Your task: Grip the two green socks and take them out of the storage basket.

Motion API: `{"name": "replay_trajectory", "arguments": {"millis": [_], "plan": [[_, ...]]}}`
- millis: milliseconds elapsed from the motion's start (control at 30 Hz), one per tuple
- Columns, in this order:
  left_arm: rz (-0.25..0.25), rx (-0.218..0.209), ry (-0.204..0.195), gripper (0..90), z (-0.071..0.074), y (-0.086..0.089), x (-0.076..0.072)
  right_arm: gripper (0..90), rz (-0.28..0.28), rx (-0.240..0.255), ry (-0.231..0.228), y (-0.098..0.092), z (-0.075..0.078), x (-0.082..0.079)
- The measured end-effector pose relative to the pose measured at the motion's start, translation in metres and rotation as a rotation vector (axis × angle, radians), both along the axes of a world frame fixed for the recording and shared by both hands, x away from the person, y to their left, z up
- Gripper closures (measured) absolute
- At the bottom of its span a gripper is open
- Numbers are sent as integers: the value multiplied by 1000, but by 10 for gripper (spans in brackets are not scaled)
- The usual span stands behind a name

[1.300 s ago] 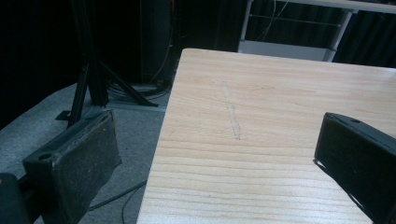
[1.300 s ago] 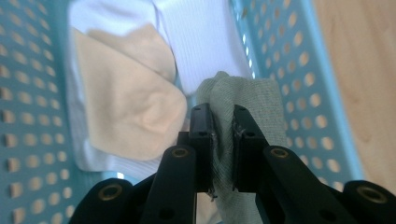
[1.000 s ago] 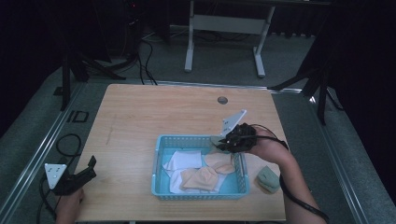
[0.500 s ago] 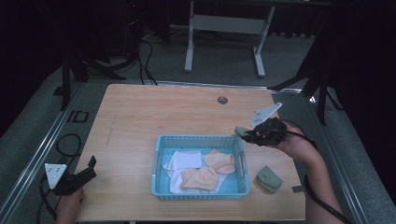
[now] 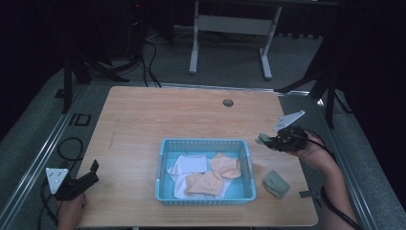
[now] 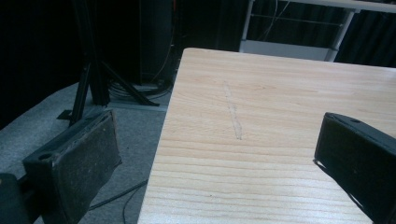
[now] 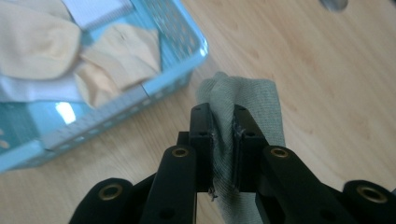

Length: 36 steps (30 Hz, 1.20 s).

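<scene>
Right tongs [image 7: 223, 126] pinching green cloth [image 7: 252, 98] beside blue basket [image 7: 140, 93]; left tongs [image 6: 224, 154] spread.

Pale wood table [image 5: 143, 124], visible grain, matt. Light blue perforated plastic basket [image 7: 159, 79], slightly glossy. Loose-woven grey-green cloth [image 7: 254, 100] between matt black jaws. Soft peach [image 5: 225, 165] and white fabric [image 5: 189, 164] inside basket. Rough, worn jaw pads [image 6: 88, 154].
</scene>
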<state>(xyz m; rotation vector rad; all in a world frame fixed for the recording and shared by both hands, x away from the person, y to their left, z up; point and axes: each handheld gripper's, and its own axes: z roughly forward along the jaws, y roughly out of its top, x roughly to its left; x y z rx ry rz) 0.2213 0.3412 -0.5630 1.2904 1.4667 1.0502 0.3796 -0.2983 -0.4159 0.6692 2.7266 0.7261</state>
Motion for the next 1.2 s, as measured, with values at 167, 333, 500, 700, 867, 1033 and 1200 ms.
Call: {"name": "replay_trajectory", "arguments": {"millis": [167,333,500,700,867,1033,1200], "plan": [[-1,0,1,5,0,0,0,811,-44,-5,26,-5,-31,8],[0,1,1,5,0,0,0,811,-39,-9,60,2,-57,9],[-2,0,-1,5,0,0,0,810,-29,-30,99,13,-78,10],[-2,2,-1,5,0,0,0,810,-25,-39,144,20,-101,9],[-3,3,-1,5,0,0,0,750,-16,-37,168,23,-107,7],[-3,0,-1,5,0,0,0,639,-9,-40,141,20,-93,5],[-3,1,-2,5,0,0,0,522,-18,-2,103,11,-74,0]]}}
